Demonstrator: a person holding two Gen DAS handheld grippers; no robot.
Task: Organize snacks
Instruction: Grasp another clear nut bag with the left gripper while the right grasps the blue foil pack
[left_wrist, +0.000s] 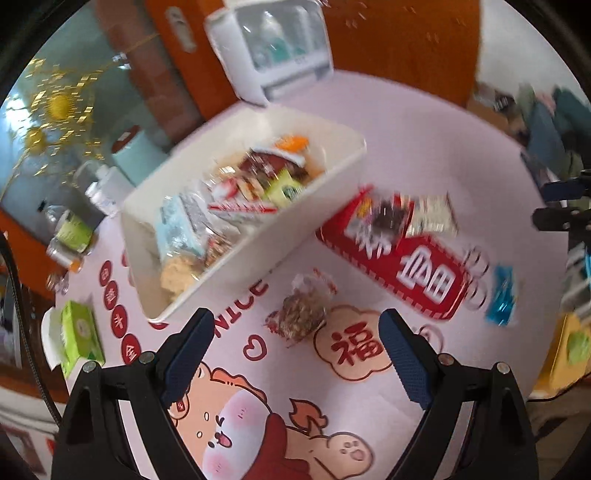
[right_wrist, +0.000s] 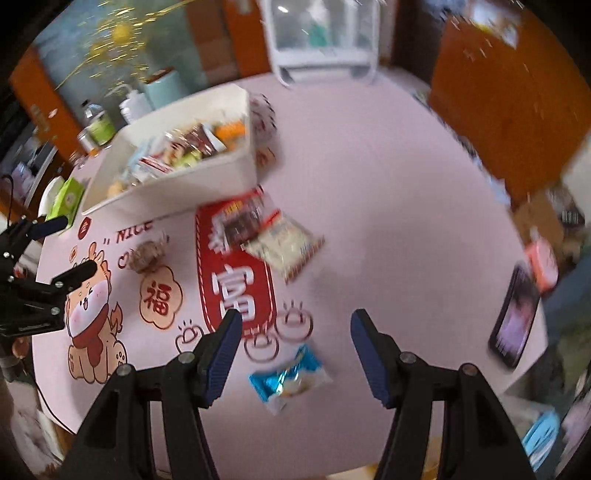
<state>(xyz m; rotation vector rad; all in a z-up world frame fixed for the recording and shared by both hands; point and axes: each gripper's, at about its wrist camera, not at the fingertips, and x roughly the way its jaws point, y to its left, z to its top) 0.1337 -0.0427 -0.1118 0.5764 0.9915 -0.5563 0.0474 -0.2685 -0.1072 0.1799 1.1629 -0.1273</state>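
Note:
A white bin (left_wrist: 258, 254) (right_wrist: 177, 192) holding several snack packets stands at the back left of the pink printed tablecloth. My left gripper (left_wrist: 295, 332) is open and empty, just short of a clear-wrapped brown snack (left_wrist: 301, 312) (right_wrist: 146, 254). My right gripper (right_wrist: 295, 332) is open and empty above a blue packet (right_wrist: 288, 376), which also shows in the left wrist view (left_wrist: 500, 299). A dark red packet (left_wrist: 384, 216) (right_wrist: 243, 218) and a pale packet (left_wrist: 434, 216) (right_wrist: 286, 245) lie beside the bin. The left gripper shows in the right wrist view (right_wrist: 68, 247).
A green tissue box (left_wrist: 79, 338) (right_wrist: 66, 197) sits at the table's left edge. Bottles (left_wrist: 74, 232) stand behind the bin. A white appliance (left_wrist: 273, 48) is at the back. A phone (right_wrist: 515, 314) and a pink item (right_wrist: 543, 267) lie at the right edge.

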